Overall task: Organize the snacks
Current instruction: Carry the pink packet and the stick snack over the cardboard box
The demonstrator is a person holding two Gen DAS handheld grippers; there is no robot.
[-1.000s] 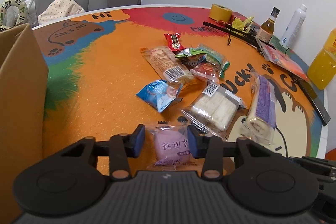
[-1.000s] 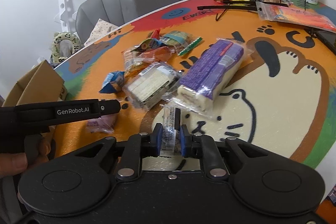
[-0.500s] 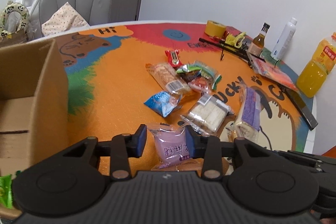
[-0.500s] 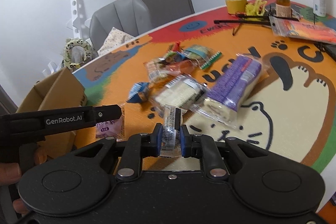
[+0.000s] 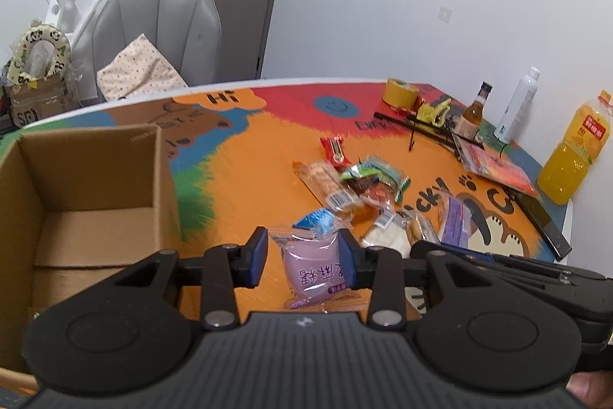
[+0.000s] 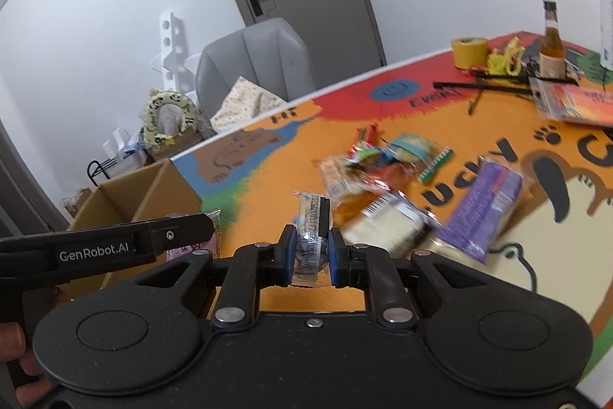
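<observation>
My left gripper (image 5: 302, 257) is shut on a pink snack packet (image 5: 314, 269) and holds it above the table, just right of an open cardboard box (image 5: 88, 202). My right gripper (image 6: 311, 252) is shut on a clear-wrapped snack (image 6: 311, 236) held upright above the table. The left gripper's body (image 6: 115, 246) shows at the left of the right wrist view, by the box (image 6: 134, 194). A pile of wrapped snacks (image 5: 360, 190) lies mid-table, with a purple roll cake (image 6: 482, 213) and a white sandwich pack (image 6: 387, 221).
At the far right edge stand a yellow tape roll (image 5: 400, 92), a brown bottle (image 5: 473, 117), a white bottle (image 5: 515, 112) and an orange juice bottle (image 5: 574, 152). A black phone (image 5: 542, 221) lies near the edge. A grey chair (image 5: 157, 33) stands behind the table.
Both grippers have risen with their snacks and swung left toward the cardboard box, whose open inside now shows in the left wrist view.
</observation>
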